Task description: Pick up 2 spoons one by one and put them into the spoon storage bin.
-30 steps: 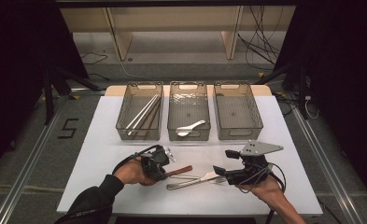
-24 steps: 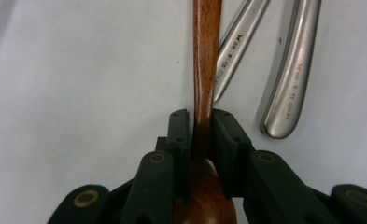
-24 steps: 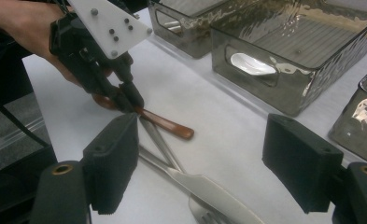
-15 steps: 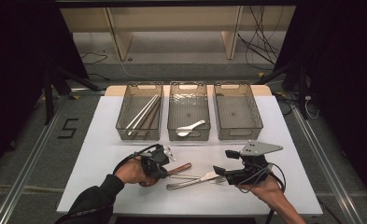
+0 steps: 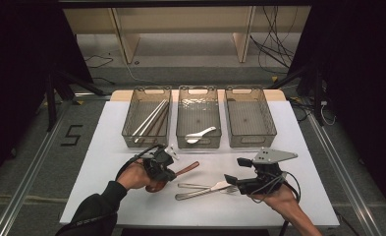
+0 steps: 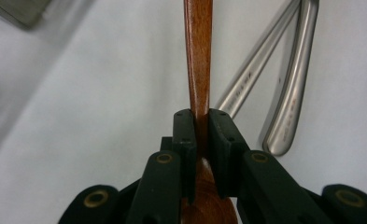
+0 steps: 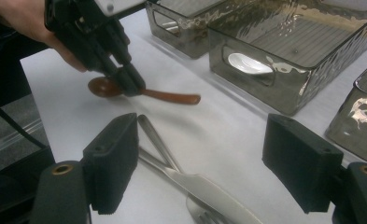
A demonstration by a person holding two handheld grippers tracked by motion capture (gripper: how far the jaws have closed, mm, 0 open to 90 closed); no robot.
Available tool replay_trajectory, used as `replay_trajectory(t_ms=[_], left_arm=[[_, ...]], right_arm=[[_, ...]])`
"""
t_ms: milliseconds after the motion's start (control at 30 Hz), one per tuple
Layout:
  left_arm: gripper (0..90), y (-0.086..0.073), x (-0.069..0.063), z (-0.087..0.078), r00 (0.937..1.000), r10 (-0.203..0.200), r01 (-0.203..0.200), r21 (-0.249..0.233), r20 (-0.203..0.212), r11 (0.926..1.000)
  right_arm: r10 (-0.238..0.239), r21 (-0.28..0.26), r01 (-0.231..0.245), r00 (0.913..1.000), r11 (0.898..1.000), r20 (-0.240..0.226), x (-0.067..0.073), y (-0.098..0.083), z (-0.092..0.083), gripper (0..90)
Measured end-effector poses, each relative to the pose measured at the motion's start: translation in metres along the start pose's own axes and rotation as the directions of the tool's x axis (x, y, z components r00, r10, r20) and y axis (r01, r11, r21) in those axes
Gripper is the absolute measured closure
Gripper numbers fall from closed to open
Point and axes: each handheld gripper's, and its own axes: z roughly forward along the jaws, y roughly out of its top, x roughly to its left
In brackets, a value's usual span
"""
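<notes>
Gripping the wooden spoon (image 6: 198, 70) is what your left hand-held gripper (image 6: 200, 128) has going on right now: the jaws have just been closing and they're clamped on the neck of it, right where the handle meets the bowl. In the high view that hand-held gripper (image 5: 163, 167) sits near the front left of the worktop (image 5: 107, 162), with the spoon (image 5: 188, 168) lying flat on the white surface, handle pointing off to the right.

Your right hand-held gripper (image 7: 200, 161) is wide open with nothing between the pads. It hovers just over the metal cutlery: a knife (image 7: 204, 189) and a fork (image 7: 197, 207) are right under it, touching each other, and in the high view they lie between your two hands, just beside the spoon.

Further back you've got three clear bins in a row. The left bin (image 5: 131, 125) holds chopsticks (image 5: 149, 119), the middle bin (image 5: 183, 123) has a white spoon (image 5: 199, 135) in it, and the right bin (image 5: 269, 128) sits beside that. In the right gripper view the white spoon (image 7: 244, 63) shows through the bin's handle cutout.
</notes>
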Motion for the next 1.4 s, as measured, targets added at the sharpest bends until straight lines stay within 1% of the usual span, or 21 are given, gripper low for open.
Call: replay_trajectory(t_ms=[33, 100, 167, 333, 400, 500, 567, 600, 667, 700, 800, 833, 867, 933, 967, 1000, 1133, 1200, 1267, 1300, 1400], left_arm=[[81.3, 0.001, 0.001, -0.004, 1.0000, 0.000, 0.000, -0.013, 0.010, 0.9999], [81.3, 0.002, 0.005, -0.012, 0.9994, -0.029, 0.030, -0.059, 0.019, 0.9978], [81.3, 0.003, 0.009, -0.019, 0.9981, -0.058, 0.060, -0.100, 0.023, 0.9932], [81.4, 0.008, 0.015, -0.031, 0.9968, -0.080, 0.080, -0.159, 0.009, 0.9840], [81.4, 0.010, 0.019, -0.034, 0.9946, -0.102, 0.104, -0.186, 0.020, 0.9770], [81.3, 0.013, 0.024, -0.039, 0.9934, -0.115, 0.114, -0.212, 0.008, 0.9706], [81.3, 0.016, 0.027, -0.043, 0.9906, -0.136, 0.135, -0.244, 0.012, 0.9603], [81.3, 0.018, 0.029, -0.045, 0.9903, -0.138, 0.137, -0.252, 0.013, 0.9579], [81.3, 0.022, 0.033, -0.048, 0.9878, -0.155, 0.152, -0.276, 0.008, 0.9490], [81.3, 0.024, 0.036, -0.050, 0.9875, -0.158, 0.152, -0.283, 0.005, 0.9469], [81.3, 0.030, 0.042, -0.052, 0.9839, -0.179, 0.170, -0.315, 0.000, 0.9338], [81.3, 0.033, 0.045, -0.052, 0.9829, -0.184, 0.174, -0.320, -0.002, 0.9315], [81.3, 0.035, 0.048, -0.052, 0.9827, -0.185, 0.172, -0.319, -0.010, 0.9321], [81.3, 0.040, 0.054, -0.051, 0.9796, -0.201, 0.187, -0.324, -0.009, 0.9275], [81.3, 0.043, 0.056, -0.050, 0.9773, -0.212, 0.198, -0.331, -0.007, 0.9226], [81.3, 0.046, 0.057, -0.050, 0.9764, -0.216, 0.201, -0.335, -0.007, 0.9204], [81.3, 0.059, 0.061, -0.052, 0.9764, -0.215, 0.196, -0.348, -0.018, 0.9168], [81.2, 0.064, 0.063, -0.052, 0.9750, -0.222, 0.201, -0.357, -0.018, 0.9124], [81.3, 0.069, 0.066, -0.051, 0.9737, -0.227, 0.204, -0.357, -0.022, 0.9114], [81.2, 0.072, 0.067, -0.050, 0.9743, -0.224, 0.200, -0.356, -0.026, 0.9130], [81.2, 0.078, 0.070, -0.049, 0.9722, -0.232, 0.206, -0.370, -0.029, 0.9059]], right_arm=[[-0.001, 0.001, 0.001, 1.0000, 1.000, 0.000, 0.000, 0.000, 0.000, 27.7], [0.000, 0.001, 0.000, 1.0000, 1.000, -0.001, 0.000, 0.000, 0.000, 27.7], [-0.003, 0.000, 0.003, 1.0000, 1.000, -0.002, 0.000, 0.000, 0.000, 27.7], [0.002, -0.004, -0.002, 1.0000, 1.000, -0.001, 0.000, 0.000, 0.000, 27.7], [-0.001, -0.010, 0.001, 1.0000, 1.000, -0.003, 0.001, 0.001, -0.001, 27.7], [0.003, -0.016, -0.003, 1.0000, 1.000, -0.005, 0.001, 0.001, -0.002, 27.8], [0.005, -0.009, -0.005, 1.0000, 1.000, -0.003, 0.001, 0.001, -0.002, 27.7], [0.004, -0.009, -0.004, 1.0000, 1.000, -0.003, 0.001, 0.001, -0.001, 27.7], [0.005, -0.008, -0.005, 1.0000, 1.000, -0.005, 0.002, 0.001, -0.001, 27.8], [0.004, -0.008, -0.004, 1.0000, 1.000, -0.006, 0.002, 0.001, 0.000, 27.7], [0.002, -0.008, -0.002, 1.0000, 1.000, -0.007, 0.002, 0.001, 0.000, 27.7], [0.004, -0.008, -0.004, 1.0000, 1.000, -0.007, 0.002, 0.001, 0.000, 27.7], [0.005, -0.008, -0.005, 1.0000, 1.000, -0.007, 0.002, 0.001, 0.000, 27.7], [0.005, -0.008, -0.005, 1.0000, 1.000, -0.006, 0.002, 0.001, 0.000, 27.7], [0.006, -0.010, -0.006, 1.0000, 1.000, -0.007, 0.002, 0.001, 0.000, 27.8], [0.005, -0.010, -0.005, 1.0000, 1.000, -0.007, 0.002, 0.001, 0.000, 27.7], [0.006, -0.009, -0.006, 1.0000, 1.000, -0.007, 0.002, 0.001, 0.000, 27.7], [0.005, -0.007, -0.005, 1.0000, 1.000, -0.007, 0.001, 0.001, 0.000, 27.7], [0.006, -0.011, -0.006, 0.9999, 1.000, -0.008, 0.002, 0.001, 0.000, 27.7], [0.006, -0.011, -0.006, 0.9999, 1.000, -0.009, 0.002, 0.001, 0.000, 27.7], [0.005, -0.012, -0.005, 0.9999, 1.000, -0.010, 0.002, 0.001, -0.001, 27.8]])
